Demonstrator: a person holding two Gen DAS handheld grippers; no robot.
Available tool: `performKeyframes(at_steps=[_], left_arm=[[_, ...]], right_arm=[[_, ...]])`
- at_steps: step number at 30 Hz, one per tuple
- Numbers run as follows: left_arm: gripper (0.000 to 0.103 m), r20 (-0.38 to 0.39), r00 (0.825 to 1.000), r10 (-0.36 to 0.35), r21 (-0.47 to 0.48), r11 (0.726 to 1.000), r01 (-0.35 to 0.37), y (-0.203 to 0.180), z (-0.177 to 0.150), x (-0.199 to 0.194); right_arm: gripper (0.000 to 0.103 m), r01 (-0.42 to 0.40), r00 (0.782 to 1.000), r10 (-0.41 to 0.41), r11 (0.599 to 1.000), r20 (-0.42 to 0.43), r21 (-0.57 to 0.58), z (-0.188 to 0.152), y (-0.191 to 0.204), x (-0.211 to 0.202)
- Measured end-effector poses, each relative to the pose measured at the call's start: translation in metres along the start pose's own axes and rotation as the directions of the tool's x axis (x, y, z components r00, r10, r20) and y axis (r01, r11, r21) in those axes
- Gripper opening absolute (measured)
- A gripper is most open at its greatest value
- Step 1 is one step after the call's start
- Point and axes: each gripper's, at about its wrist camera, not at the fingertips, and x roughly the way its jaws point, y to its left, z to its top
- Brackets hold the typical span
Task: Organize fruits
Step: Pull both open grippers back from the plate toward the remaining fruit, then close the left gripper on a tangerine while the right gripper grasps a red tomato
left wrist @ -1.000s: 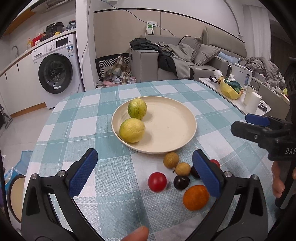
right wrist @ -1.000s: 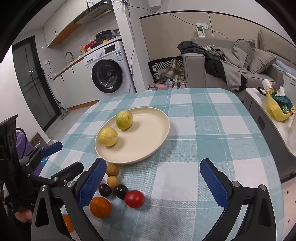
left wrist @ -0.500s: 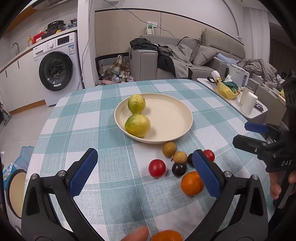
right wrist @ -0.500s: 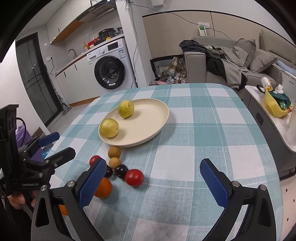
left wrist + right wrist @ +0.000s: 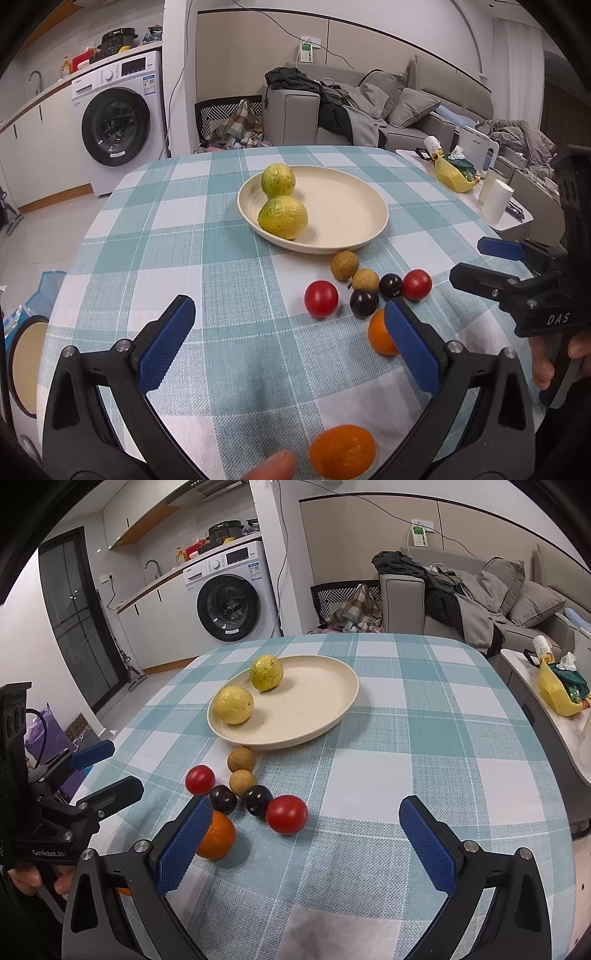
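Note:
A cream plate point(image 5: 347, 221) point(image 5: 317, 709) holds two yellow-green fruits point(image 5: 282, 217) point(image 5: 234, 704). In front of it on the checked cloth lie two brown longans point(image 5: 344, 264), two dark plums point(image 5: 364, 302), two red tomatoes point(image 5: 321, 298) point(image 5: 286, 814) and two oranges point(image 5: 380, 334) point(image 5: 342, 451). My left gripper point(image 5: 288, 350) is open and empty above the cloth, near the oranges. My right gripper point(image 5: 303, 842) is open and empty, just behind the near tomato; it also shows at the right of the left wrist view point(image 5: 480, 262).
The round table's edge point(image 5: 85, 236) drops off to the left and right. A washing machine point(image 5: 118, 133) and a grey sofa point(image 5: 369, 110) stand beyond. A side table point(image 5: 465, 184) with a yellow bag and cups is at the right.
Both grippers have pulled back and up from the plate. More of the table's near part and a second orange have come into the left wrist view. Both stay open.

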Motion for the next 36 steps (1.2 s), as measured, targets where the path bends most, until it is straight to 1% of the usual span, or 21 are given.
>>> performKeyframes(at_steps=[10,23,27,33,36], left_arm=[[0.102,-0.044,0.999,-0.011,-0.018,1.0,0.01,0.006,-0.018,0.007],[0.102,-0.061,0.998,-0.015,0.0,1.0,0.015,0.002,-0.025,0.011],[0.102,-0.067,0.997,-0.025,0.0,1.0,0.026,0.002,-0.025,0.013],[0.102,-0.096,0.994,-0.043,0.009,0.999,0.044,0.002,-0.029,0.016],[0.102,-0.1,0.993,-0.056,0.011,0.998,0.057,0.002,-0.031,0.013]], right_arm=[[0.103,-0.003,1.0,0.002,1.0,-0.02,-0.019,-0.003,0.006,0.005],[0.103,0.001,0.999,-0.002,0.999,-0.045,-0.038,-0.007,0.009,0.01],[0.103,0.004,0.998,-0.006,0.999,-0.056,-0.043,-0.008,0.008,0.013],[0.103,-0.002,0.996,-0.004,0.998,-0.086,-0.061,-0.011,0.011,0.02],[0.103,0.01,0.995,-0.017,0.997,-0.094,-0.072,-0.012,0.013,0.022]])
